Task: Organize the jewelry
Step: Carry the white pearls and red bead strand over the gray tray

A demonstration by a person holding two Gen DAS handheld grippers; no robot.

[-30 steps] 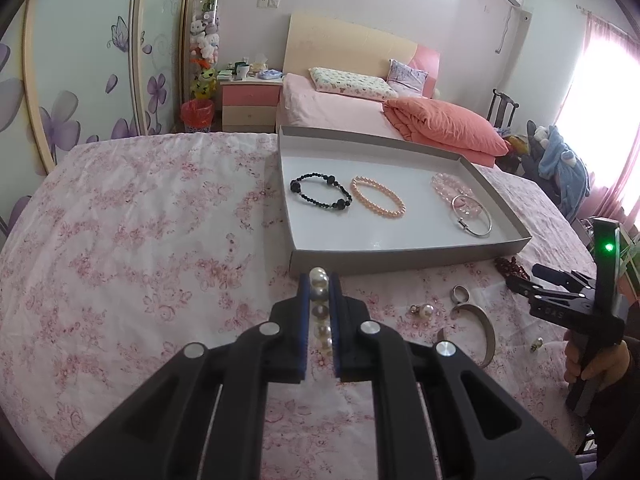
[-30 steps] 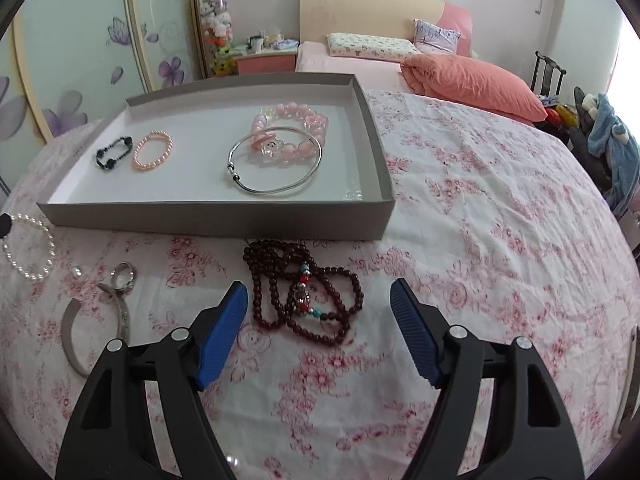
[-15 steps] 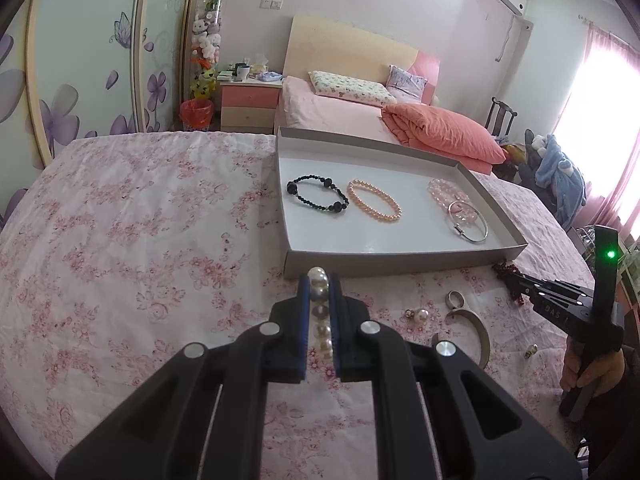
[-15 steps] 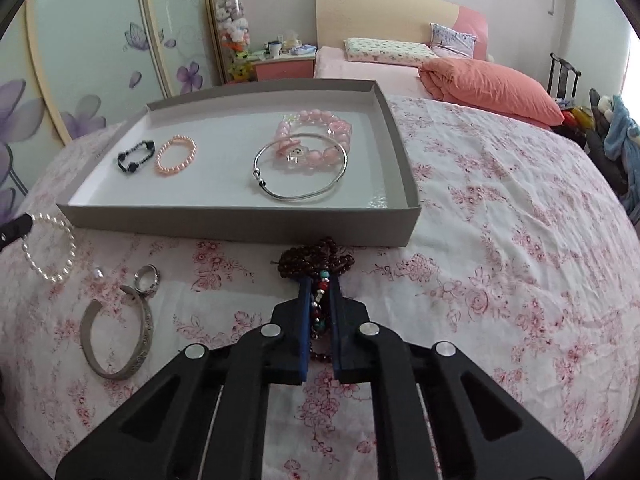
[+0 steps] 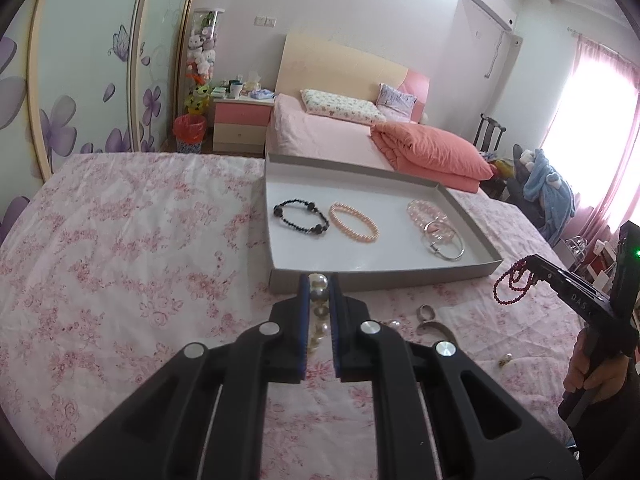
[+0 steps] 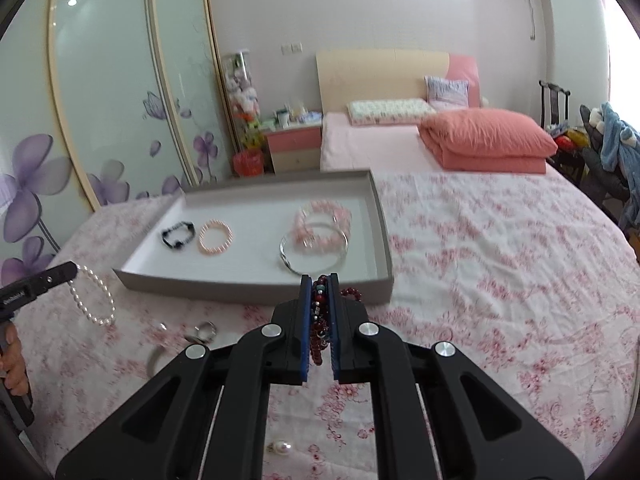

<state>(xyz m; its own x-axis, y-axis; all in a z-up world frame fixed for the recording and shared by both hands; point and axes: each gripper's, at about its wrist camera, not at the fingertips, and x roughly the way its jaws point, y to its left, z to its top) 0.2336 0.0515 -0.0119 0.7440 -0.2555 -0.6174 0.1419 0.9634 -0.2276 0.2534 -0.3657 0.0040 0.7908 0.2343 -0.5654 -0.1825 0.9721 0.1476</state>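
My left gripper point(image 5: 319, 280) is shut on a white pearl bracelet point(image 5: 318, 292), held above the bed just in front of the grey tray point(image 5: 384, 276); the bracelet hangs from it in the right wrist view point(image 6: 92, 296). My right gripper point(image 6: 319, 280) is shut on a dark red bead necklace point(image 6: 320, 320), lifted off the cover near the tray's front right corner; it dangles in the left wrist view point(image 5: 514, 284). The tray point(image 6: 248, 286) holds a black bracelet point(image 5: 301, 218), a peach bracelet point(image 5: 354, 223), a pink bead bracelet point(image 5: 426, 212) and a silver bangle point(image 5: 444, 246).
On the floral bed cover point(image 5: 120, 260) in front of the tray lie a silver ring point(image 6: 206, 330), a grey cuff bangle point(image 5: 438, 326), and small pearl earrings point(image 6: 282, 447). A second bed with an orange quilt point(image 6: 488, 144) stands behind.
My right gripper closed on the red bead necklace and raised it off the bed cover. My left gripper kept hold of the pearl bracelet and rose a little.
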